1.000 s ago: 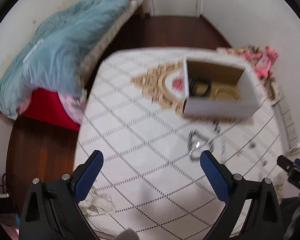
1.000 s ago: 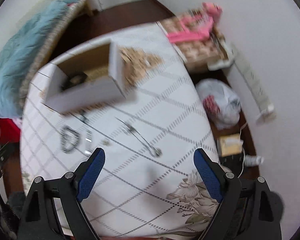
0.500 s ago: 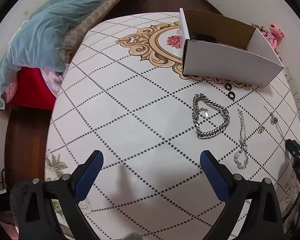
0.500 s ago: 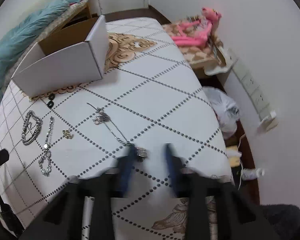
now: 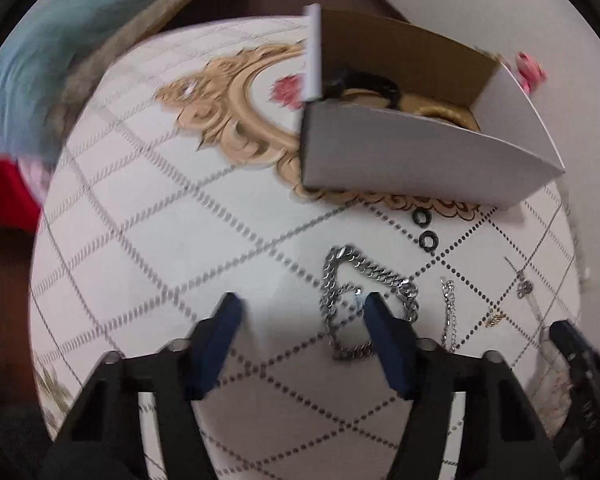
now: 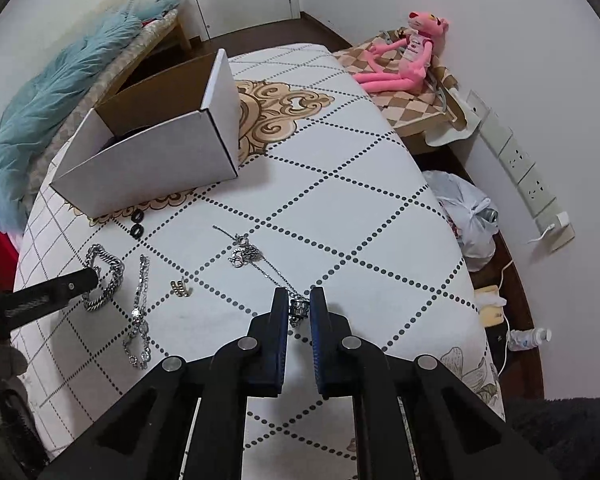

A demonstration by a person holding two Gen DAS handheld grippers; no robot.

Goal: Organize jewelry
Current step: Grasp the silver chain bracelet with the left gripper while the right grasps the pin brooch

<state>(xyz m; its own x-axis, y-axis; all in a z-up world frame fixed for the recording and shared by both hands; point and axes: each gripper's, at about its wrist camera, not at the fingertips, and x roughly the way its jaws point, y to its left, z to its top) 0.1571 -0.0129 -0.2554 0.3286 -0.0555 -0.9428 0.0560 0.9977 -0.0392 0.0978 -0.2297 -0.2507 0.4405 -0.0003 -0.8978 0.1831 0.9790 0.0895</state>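
Jewelry lies on a white dotted-diamond tabletop [image 6: 340, 216] in front of an open white cardboard box [image 6: 152, 160]. My right gripper [image 6: 299, 307] is nearly shut around the ring pendant [image 6: 299, 307] at the near end of a thin silver necklace [image 6: 248, 254]. My left gripper [image 5: 300, 312] is open and low over the table, its right finger over a thick silver chain bracelet [image 5: 364, 280]. A thin silver bracelet [image 6: 140, 308], a small gold piece [image 6: 179, 287] and two black rings [image 6: 137, 224] lie beside them. The box [image 5: 420, 152] holds dark items.
A pink plush toy [image 6: 404, 56] sits on a checked cushion past the table's far right corner. A plastic bag [image 6: 468, 216] and wall sockets [image 6: 516, 168] are on the right. A blue quilt [image 6: 48, 100] lies on a bed at the left.
Both grippers have dropped and moved forward toward the jewelry. My right gripper has closed from wide open to nearly shut around the necklace's pendant. My left gripper's jaws have narrowed over the thick chain.
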